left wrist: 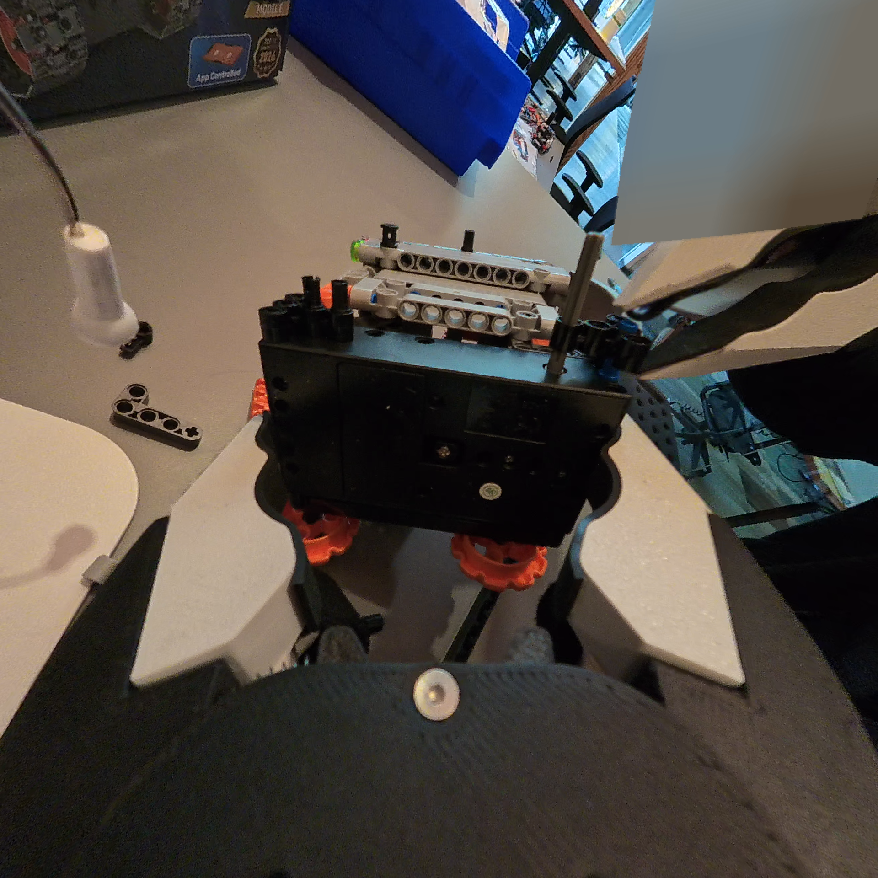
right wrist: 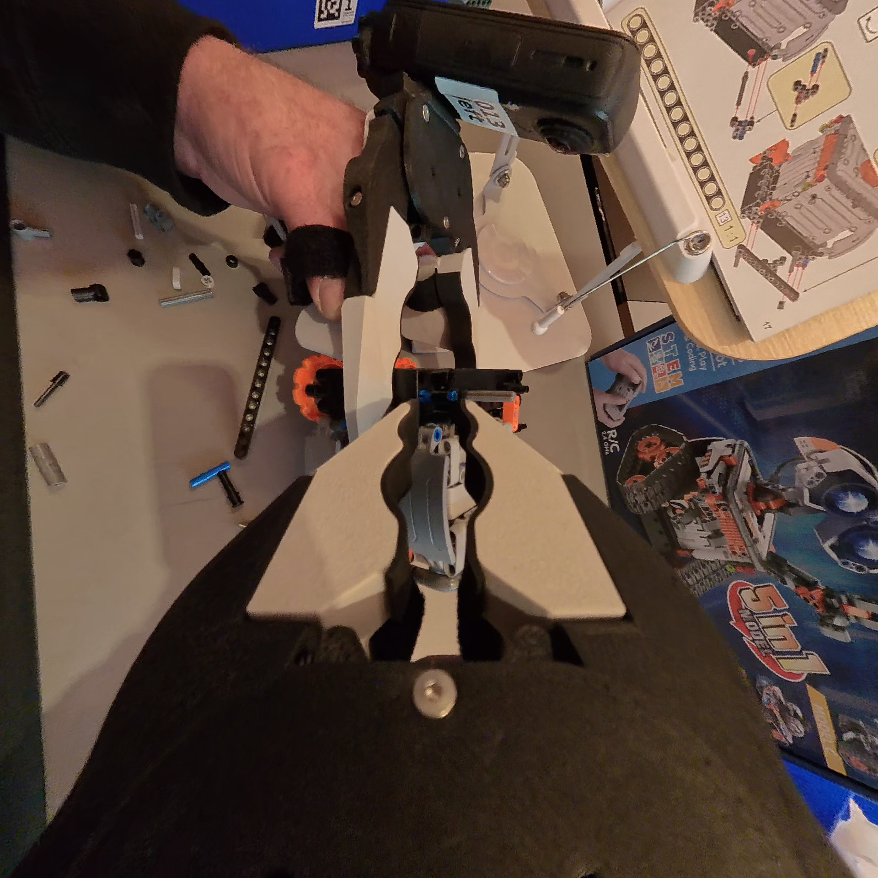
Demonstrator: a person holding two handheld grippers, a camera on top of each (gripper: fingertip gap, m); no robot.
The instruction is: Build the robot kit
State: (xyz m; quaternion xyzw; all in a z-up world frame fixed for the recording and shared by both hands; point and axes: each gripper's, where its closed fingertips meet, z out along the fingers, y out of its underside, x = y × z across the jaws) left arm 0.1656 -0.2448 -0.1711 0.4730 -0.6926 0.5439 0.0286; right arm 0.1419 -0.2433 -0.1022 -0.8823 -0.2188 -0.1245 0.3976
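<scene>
Grey tabletop (left wrist: 199, 180), one; I log it as carrying everything below.

Printed kit box (right wrist: 741, 499), dark blue, one, lying flat at my right. Blue bin (left wrist: 418, 71), one, at the far edge. Instruction sheet (right wrist: 769, 157), one, propped on a stand.

Brick-built model (left wrist: 427, 418), one: black motor block with orange toothed wheels (left wrist: 499, 560) beneath and grey holed beams (left wrist: 461, 271) on top. My left hand-held gripper (left wrist: 437, 456) is clamped across the block's two flanks, carrying it above the surface. I judge it rigid and fairly light, but the pinned parts could pop off; the solid block is the safe hold.

Right hand-held gripper (right wrist: 439, 480): fingers narrowed onto a curved grey panel (right wrist: 427, 513) at the model's end.

Grey axle (left wrist: 577, 304), one, standing upright in the block.

Loose bent beam (left wrist: 152, 418), one, left of the model.
</scene>
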